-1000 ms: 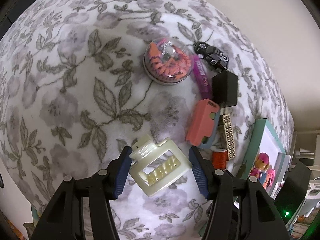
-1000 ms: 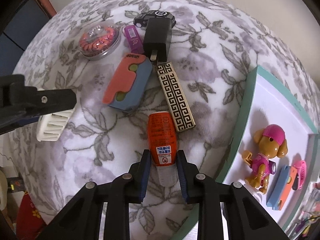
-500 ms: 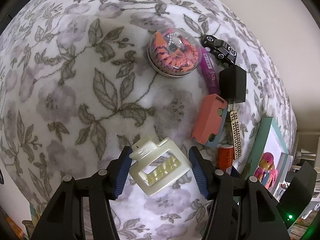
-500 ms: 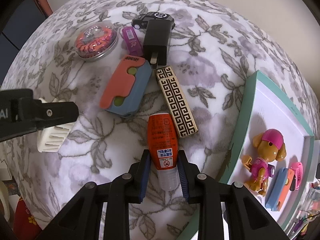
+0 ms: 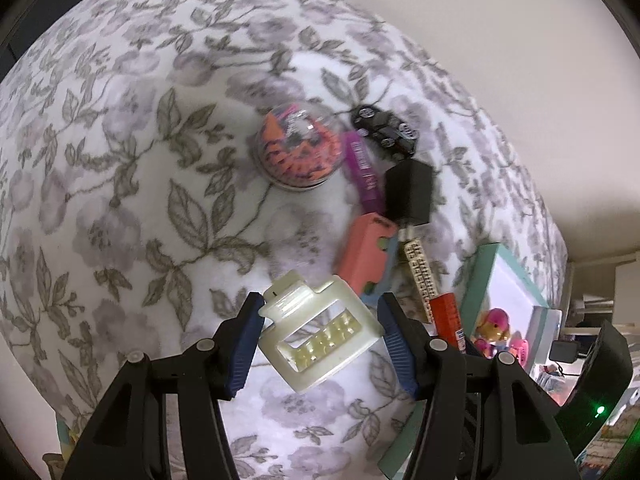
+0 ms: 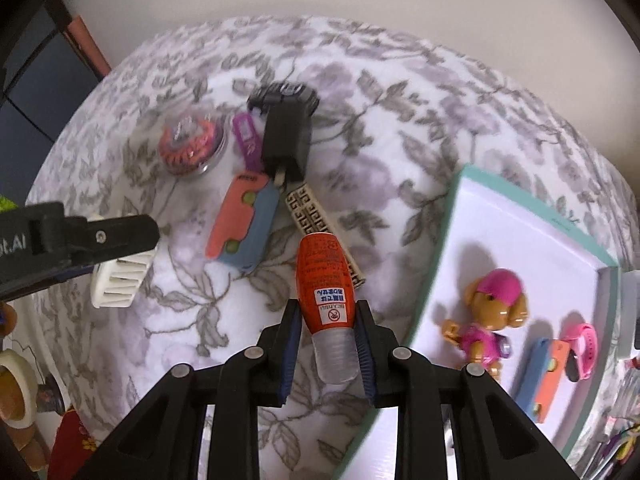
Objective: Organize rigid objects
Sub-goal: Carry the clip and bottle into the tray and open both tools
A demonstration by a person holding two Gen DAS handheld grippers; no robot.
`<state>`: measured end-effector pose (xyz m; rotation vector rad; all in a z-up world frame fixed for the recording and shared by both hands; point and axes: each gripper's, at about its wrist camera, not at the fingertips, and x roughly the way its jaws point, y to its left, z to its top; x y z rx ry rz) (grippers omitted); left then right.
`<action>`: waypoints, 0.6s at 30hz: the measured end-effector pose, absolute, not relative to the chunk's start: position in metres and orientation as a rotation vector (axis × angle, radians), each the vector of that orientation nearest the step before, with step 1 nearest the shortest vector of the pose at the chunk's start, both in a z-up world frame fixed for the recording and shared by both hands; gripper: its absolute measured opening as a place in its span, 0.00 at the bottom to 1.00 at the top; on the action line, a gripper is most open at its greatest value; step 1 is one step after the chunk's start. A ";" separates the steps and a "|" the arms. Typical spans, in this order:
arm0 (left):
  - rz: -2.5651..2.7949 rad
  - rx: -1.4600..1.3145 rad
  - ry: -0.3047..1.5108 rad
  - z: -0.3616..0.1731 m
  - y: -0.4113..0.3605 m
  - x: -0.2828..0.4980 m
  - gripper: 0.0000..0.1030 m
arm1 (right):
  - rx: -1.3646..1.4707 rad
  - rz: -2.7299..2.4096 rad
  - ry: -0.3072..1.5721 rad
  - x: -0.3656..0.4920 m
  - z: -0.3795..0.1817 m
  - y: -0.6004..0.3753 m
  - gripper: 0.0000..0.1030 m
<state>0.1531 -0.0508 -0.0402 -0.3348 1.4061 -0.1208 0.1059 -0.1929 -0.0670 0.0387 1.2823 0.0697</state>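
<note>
My left gripper [image 5: 318, 332] is shut on a cream hair claw clip [image 5: 320, 332] and holds it above the floral cloth. The clip [image 6: 120, 276] and the left gripper [image 6: 80, 240] also show in the right wrist view. My right gripper [image 6: 326, 344] is shut on an orange bottle with a clear cap [image 6: 326, 292], lifted off the cloth; the bottle [image 5: 448, 316] shows in the left wrist view too. A white tray with a teal rim [image 6: 452, 240] lies at the right, holding a toy dog [image 6: 488, 316], a pink band [image 6: 582, 350] and a blue-orange piece [image 6: 544, 380].
On the cloth lie a round clear case with orange contents [image 5: 300, 148], a purple stick [image 5: 364, 172], a black toy car [image 5: 384, 124], a black charger [image 5: 408, 192], a salmon-and-blue case [image 6: 244, 220] and a gold patterned bar [image 6: 316, 216]. A wall stands behind.
Both grippers have risen with their objects. The orange bottle has left the cloth and my right gripper has drawn back toward the tray side. The left view has swung slightly.
</note>
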 end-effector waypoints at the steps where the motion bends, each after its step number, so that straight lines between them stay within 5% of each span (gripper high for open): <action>1: -0.129 -0.331 1.400 -0.037 -0.054 0.153 0.58 | 0.050 0.069 1.271 0.105 -0.062 -0.198 0.27; 18: -0.434 -0.082 1.430 -0.026 -0.172 0.094 0.59 | 0.214 -0.232 1.217 0.063 -0.035 -0.333 0.27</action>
